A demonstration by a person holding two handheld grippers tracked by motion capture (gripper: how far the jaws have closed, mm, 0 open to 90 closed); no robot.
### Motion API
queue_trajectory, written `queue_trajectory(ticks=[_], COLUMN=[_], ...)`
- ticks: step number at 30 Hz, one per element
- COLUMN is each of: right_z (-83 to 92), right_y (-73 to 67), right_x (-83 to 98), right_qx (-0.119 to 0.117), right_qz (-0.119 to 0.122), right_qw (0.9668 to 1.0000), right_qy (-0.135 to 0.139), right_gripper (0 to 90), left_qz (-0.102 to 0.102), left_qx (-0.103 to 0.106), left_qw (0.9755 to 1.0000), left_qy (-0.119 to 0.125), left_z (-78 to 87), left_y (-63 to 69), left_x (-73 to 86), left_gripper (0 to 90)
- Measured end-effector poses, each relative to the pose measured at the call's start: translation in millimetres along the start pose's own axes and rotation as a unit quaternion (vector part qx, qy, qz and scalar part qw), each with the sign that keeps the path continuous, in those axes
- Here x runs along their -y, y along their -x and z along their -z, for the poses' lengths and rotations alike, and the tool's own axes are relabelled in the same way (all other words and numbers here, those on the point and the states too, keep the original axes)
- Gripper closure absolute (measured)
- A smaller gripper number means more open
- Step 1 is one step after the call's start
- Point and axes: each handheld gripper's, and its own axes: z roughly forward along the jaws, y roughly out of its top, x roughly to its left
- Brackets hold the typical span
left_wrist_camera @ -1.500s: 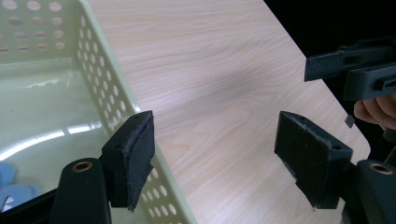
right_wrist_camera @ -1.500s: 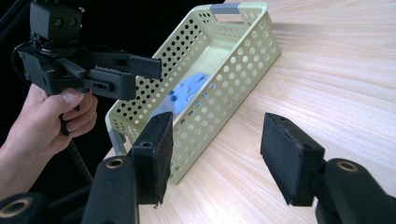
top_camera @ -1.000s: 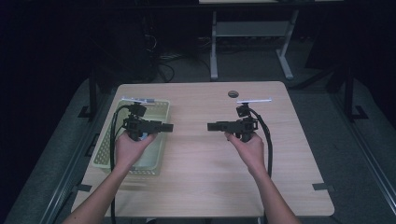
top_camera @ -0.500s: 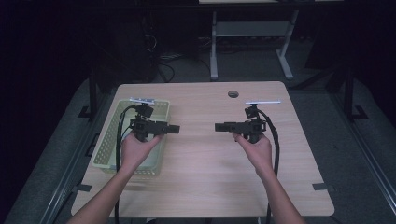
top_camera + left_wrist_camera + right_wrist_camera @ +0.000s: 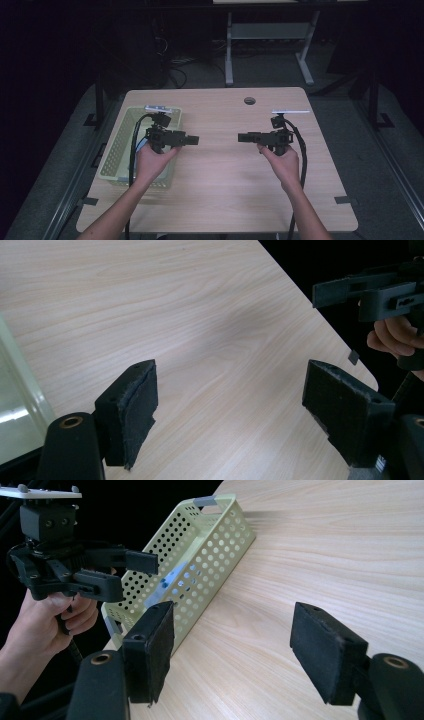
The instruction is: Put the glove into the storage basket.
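Two claws faced each other above a pale wood-grain tabletop (image 5: 220,190).

The left claw (image 5: 230,415) and right claw (image 5: 232,652) both stood spread and empty, pads black and rough-faced; a perforated pale-green plastic basket (image 5: 116,150) sat at the tabletop's left edge.

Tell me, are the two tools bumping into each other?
Apart. In the high view, bare table shows between the left tool and the right tool, which point at each other.
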Motion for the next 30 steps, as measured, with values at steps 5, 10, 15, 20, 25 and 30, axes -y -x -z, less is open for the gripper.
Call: queue_trajectory(ticks=[5, 10, 15, 20, 25, 30], right_z=[6.1, 10.2, 16.1, 20.8, 27.1, 31.8], right_y=[3.7, 6.9, 11.5, 15.5, 19.1, 24.3], right_x=[2.3, 4.6, 7.8, 10.8, 14.3, 18.7], right_qx=[0.003, 0.005, 0.007, 0.01, 0.011, 0.013], right_qz=[-0.003, -0.006, -0.01, -0.013, -0.018, -0.022], right_qw=[1.0, 1.0, 0.9999, 0.9998, 0.9997, 0.9996], right_qy=[0.002, 0.004, 0.006, 0.007, 0.01, 0.016], right_gripper=[33.3, 33.1, 32.7, 32.3, 32.4, 32.3], left_qz=[-0.004, -0.008, -0.01, -0.011, -0.011, -0.007], left_qx=[0.001, 0.005, 0.007, 0.012, 0.017, 0.028], left_qw=[1.0, 1.0, 0.9999, 0.9998, 0.9997, 0.9995], left_qy=[-0.003, -0.003, -0.005, -0.012, -0.014, -0.014], left_z=[-3.7, -7.4, -12.3, -20.2, -25.4, -29.6], left_y=[3.9, 7.1, 10.6, 13.1, 14.2, 17.9], left_x=[0.0, -0.1, 0.7, 5.1, 9.1, 12.1], left_gripper=[21.6, 21.5, 21.6, 21.6, 21.8, 21.9])
